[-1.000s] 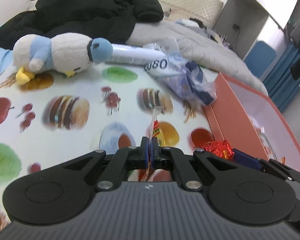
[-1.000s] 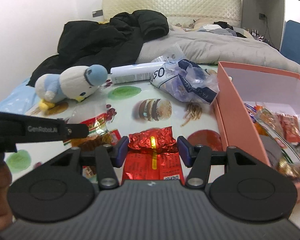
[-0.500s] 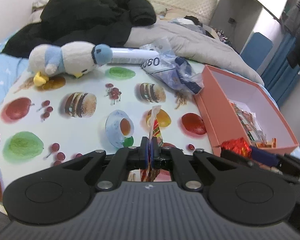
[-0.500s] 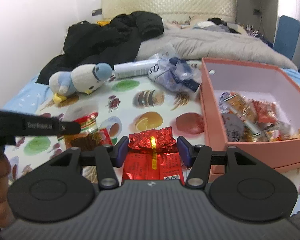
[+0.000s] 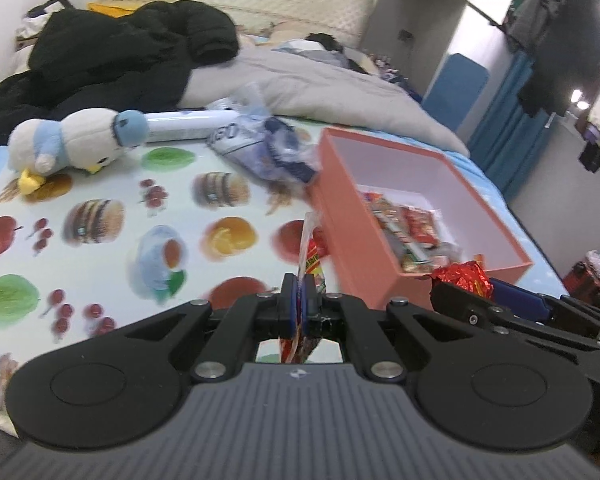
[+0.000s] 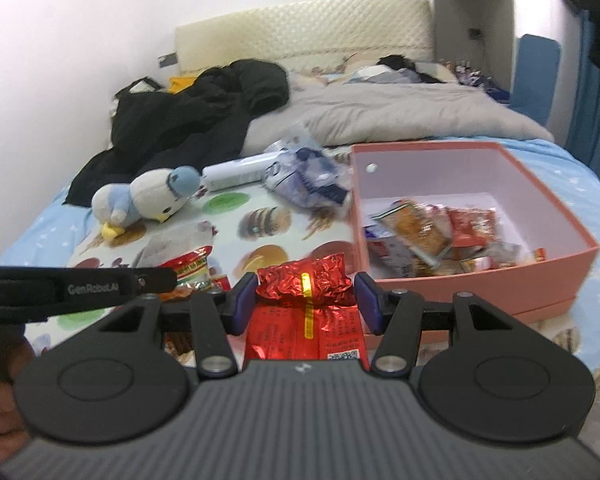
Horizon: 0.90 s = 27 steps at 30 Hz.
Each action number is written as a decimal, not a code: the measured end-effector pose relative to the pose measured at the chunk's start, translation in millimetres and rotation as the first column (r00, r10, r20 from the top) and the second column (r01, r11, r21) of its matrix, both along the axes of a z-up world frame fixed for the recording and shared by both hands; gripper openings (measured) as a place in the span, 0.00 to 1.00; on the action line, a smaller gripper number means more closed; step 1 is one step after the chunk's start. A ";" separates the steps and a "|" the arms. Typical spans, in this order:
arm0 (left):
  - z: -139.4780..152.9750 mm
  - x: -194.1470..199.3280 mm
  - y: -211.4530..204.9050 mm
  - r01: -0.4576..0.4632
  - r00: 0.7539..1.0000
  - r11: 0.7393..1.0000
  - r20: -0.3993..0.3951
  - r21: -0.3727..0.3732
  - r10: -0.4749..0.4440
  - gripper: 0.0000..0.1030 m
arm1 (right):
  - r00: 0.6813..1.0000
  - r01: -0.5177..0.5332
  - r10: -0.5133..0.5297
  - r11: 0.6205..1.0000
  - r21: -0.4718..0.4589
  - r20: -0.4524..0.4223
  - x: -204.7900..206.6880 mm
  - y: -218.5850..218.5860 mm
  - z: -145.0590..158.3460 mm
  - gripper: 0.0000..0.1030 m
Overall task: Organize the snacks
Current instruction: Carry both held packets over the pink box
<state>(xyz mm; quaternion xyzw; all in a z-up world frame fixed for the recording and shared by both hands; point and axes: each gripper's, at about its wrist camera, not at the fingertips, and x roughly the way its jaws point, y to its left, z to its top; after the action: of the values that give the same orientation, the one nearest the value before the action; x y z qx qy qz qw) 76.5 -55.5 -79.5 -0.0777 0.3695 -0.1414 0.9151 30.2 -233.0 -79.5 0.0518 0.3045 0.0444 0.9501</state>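
My left gripper [image 5: 299,285] is shut on a thin red and clear snack packet [image 5: 309,252], held edge-on above the printed mat, left of the pink box [image 5: 342,216]. That packet also shows in the right wrist view [image 6: 188,266]. My right gripper [image 6: 306,294] is shut on a red foil snack pack [image 6: 305,306], held in the air in front of the pink box [image 6: 358,216]. The box holds several snack packets [image 6: 432,232]. The foil pack's end also shows in the left wrist view [image 5: 464,276].
A plush penguin [image 5: 76,140], a white tube [image 5: 188,126] and a crumpled blue and white bag [image 5: 268,152] lie at the far side of the food-print mat [image 5: 100,240]. A black jacket [image 5: 112,52] and grey duvet [image 5: 320,84] lie behind.
Both grippers have risen and pulled back with their packets, and the views have swung toward the pink box, which now shows its whole inside.
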 end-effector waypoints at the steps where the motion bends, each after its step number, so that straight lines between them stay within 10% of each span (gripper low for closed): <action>1: 1.8 -0.8 -4.5 0.009 1.000 1.000 0.001 -0.006 -0.009 0.02 | 1.000 0.010 -0.010 1.000 -0.001 0.004 -3.0 -4.6 2.2 0.54; 15: 42.4 -4.7 -85.6 0.195 0.980 0.979 0.051 -0.059 -0.192 0.02 | 0.990 0.132 -0.132 0.991 0.014 0.047 -30.3 -71.3 28.4 0.54; 27: 44.9 69.0 -144.7 0.283 0.959 0.959 0.004 -0.021 -0.283 0.03 | 0.980 0.197 -0.198 0.979 0.045 0.023 15.5 -120.0 22.2 0.54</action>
<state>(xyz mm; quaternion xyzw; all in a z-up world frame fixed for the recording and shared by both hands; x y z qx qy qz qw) 145.5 -200.2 -34.6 -0.0338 0.3750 -0.2746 0.8847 45.7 -353.0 -57.3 0.1012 0.2836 -0.0431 0.9526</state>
